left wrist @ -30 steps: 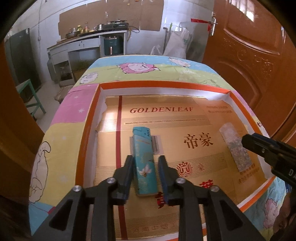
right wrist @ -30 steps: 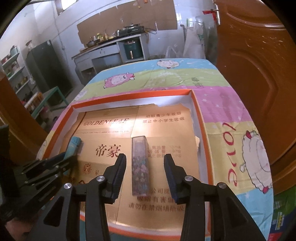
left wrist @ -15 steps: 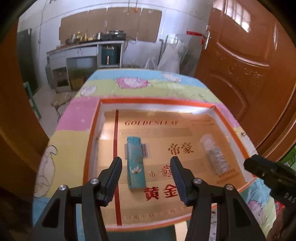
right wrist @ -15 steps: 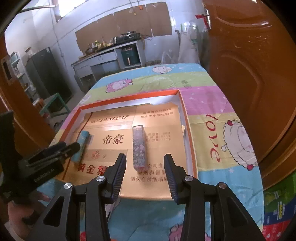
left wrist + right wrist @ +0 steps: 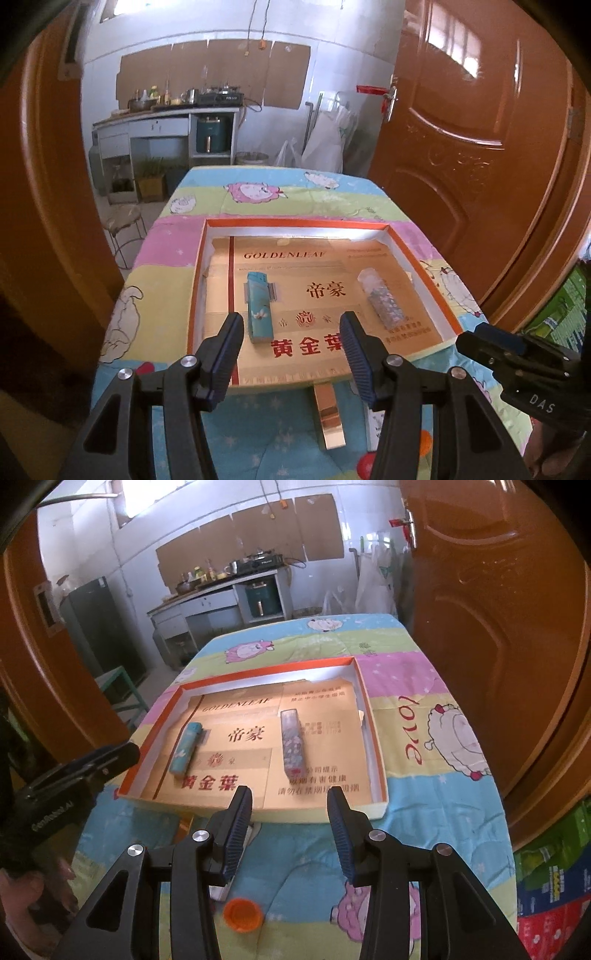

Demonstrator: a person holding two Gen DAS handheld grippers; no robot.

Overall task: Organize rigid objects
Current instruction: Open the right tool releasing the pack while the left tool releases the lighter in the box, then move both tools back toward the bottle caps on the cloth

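Note:
A shallow tray with an orange rim [image 5: 295, 222] [image 5: 266, 670] and a gold printed lining sits on the table. Two lighters lie flat in it, apart from each other: a teal lighter [image 5: 258, 310] [image 5: 186, 747] at the left and a glittery patterned lighter [image 5: 380, 301] [image 5: 291, 742] at the right. My left gripper [image 5: 291, 319] hangs open over the tray's near edge, short of the teal lighter, with nothing between its fingers. My right gripper [image 5: 290, 794] is also open and empty, just short of the patterned lighter's near end.
On the sheep-print cloth [image 5: 424, 812] in front of the tray lie a gold strip [image 5: 330, 417], a white item [image 5: 221, 886] partly hidden by a finger, and an orange bottle cap [image 5: 242, 914]. A brown door [image 5: 480, 147] stands close at the right. A stool [image 5: 123, 225] is at the far left.
The left jaws, earlier close around the teal lighter, have spread wide. Both grippers have drawn back and up from the tray. Both lighters stay lying where they were.

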